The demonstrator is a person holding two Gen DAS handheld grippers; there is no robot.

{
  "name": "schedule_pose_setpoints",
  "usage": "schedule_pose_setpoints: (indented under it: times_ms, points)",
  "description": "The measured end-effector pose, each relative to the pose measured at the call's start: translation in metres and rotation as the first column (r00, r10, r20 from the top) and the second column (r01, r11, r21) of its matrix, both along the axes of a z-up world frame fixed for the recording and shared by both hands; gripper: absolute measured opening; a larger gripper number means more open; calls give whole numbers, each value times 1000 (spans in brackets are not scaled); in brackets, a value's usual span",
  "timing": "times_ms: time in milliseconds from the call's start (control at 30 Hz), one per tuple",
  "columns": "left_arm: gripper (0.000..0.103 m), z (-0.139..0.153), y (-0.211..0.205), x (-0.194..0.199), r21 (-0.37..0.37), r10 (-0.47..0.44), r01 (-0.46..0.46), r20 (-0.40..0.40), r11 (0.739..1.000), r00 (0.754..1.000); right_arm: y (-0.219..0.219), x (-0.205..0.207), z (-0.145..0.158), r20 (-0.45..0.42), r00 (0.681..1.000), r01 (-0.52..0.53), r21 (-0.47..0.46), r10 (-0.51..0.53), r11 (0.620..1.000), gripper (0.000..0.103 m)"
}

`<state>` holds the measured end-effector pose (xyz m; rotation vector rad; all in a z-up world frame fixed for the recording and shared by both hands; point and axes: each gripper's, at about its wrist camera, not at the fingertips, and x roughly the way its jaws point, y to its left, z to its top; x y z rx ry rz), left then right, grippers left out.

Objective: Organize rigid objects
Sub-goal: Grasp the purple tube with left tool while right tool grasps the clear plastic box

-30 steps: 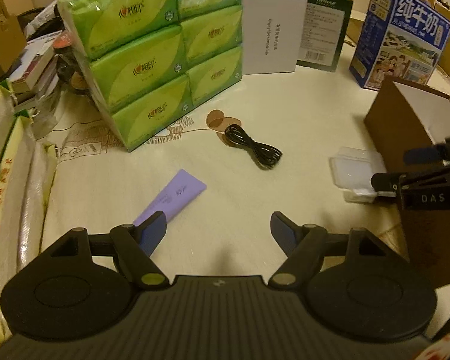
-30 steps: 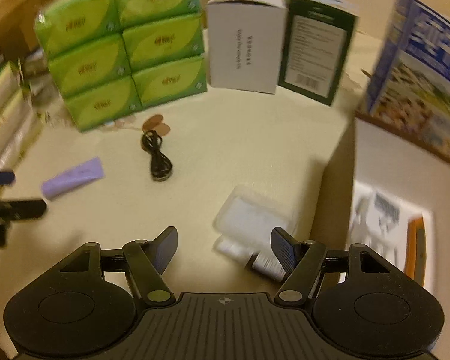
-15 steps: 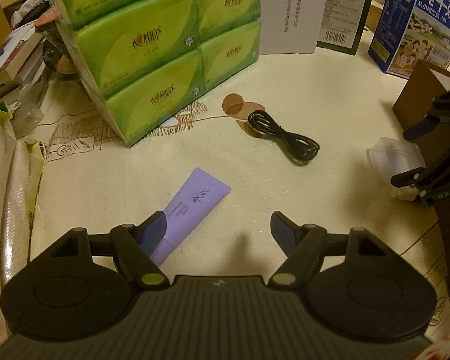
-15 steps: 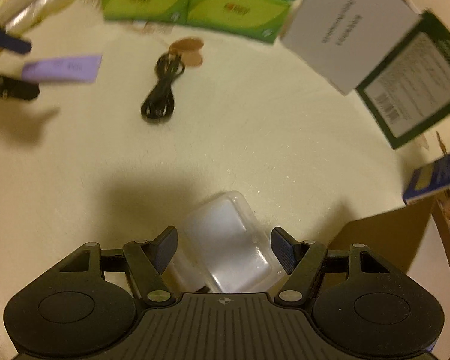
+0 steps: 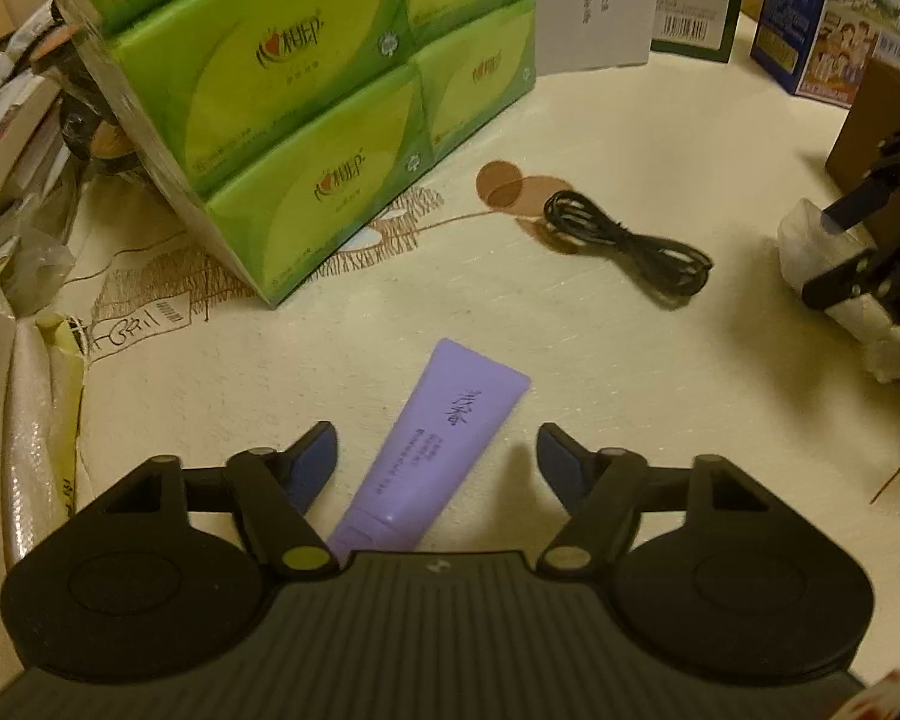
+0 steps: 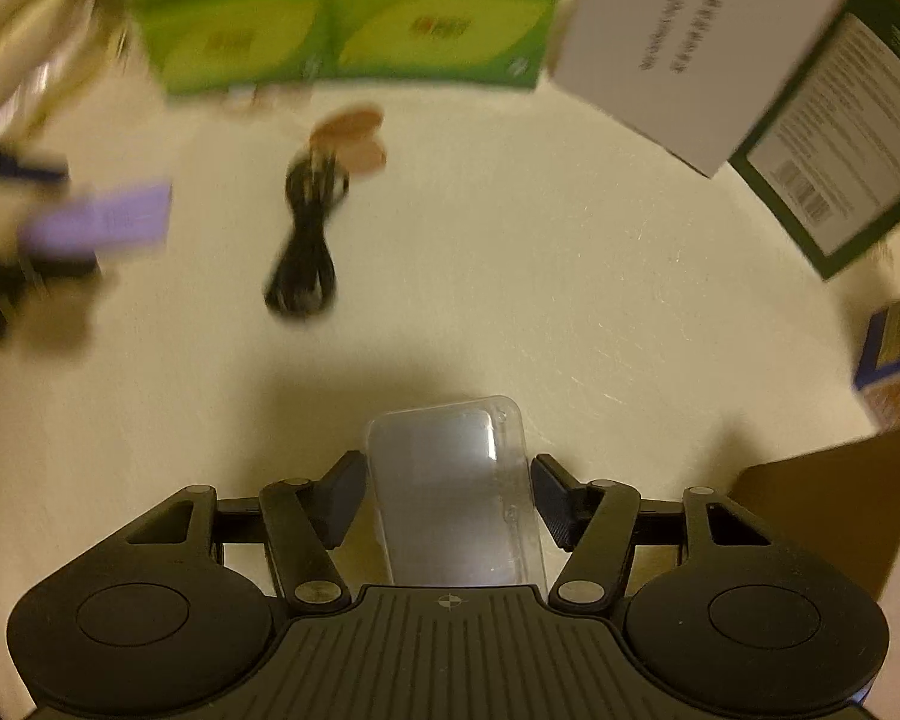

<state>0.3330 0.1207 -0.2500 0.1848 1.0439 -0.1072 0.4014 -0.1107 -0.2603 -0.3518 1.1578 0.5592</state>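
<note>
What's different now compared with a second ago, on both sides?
The right hand-held gripper has advanced until the clear plastic case sits between its fingers, which have narrowed around it; whether they are gripping it yet is unclear. The left hand-held gripper has moved forward over the purple tube, which now lies between its open fingers. The black cable and green tissue packs stayed put.

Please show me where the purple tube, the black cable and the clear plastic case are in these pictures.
purple tube [image 5: 444, 450]: left wrist view, middle of its printed body.
black cable [image 5: 627, 246]: left wrist view, middle of the bundle.
clear plastic case [image 6: 450, 492]: right wrist view, centre of its lid.
</note>
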Motion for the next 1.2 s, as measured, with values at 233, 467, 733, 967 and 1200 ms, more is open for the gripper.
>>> schedule_pose_setpoints:
  times_ms: [233, 467, 733, 967, 1200]
  points:
    - [41, -14, 5, 8, -36, 16, -18, -48, 999, 999, 20, -13, 3, -29, 994, 112, 127, -109, 986, 57]
    - [29, -11, -1, -9, -115, 100, -109, -79, 987, 992, 28, -44, -11, -14, 991, 137, 138, -137, 981, 57]
    - [32, -12, -14, -18, -120, 147, -156, -78, 980, 986, 31, -56, -13, 35, 991, 118, 159, -125, 980, 57]
    - [31, -12, -19, -13, -95, 109, -118, -93, 988, 990, 32, -55, -13, 54, 990, 117, 153, -127, 981, 54]
    - [31, -5, -24, -31, -133, 181, -193, -96, 972, 979, 28, -74, 3, 45, 986, 147, 189, -158, 971, 54]
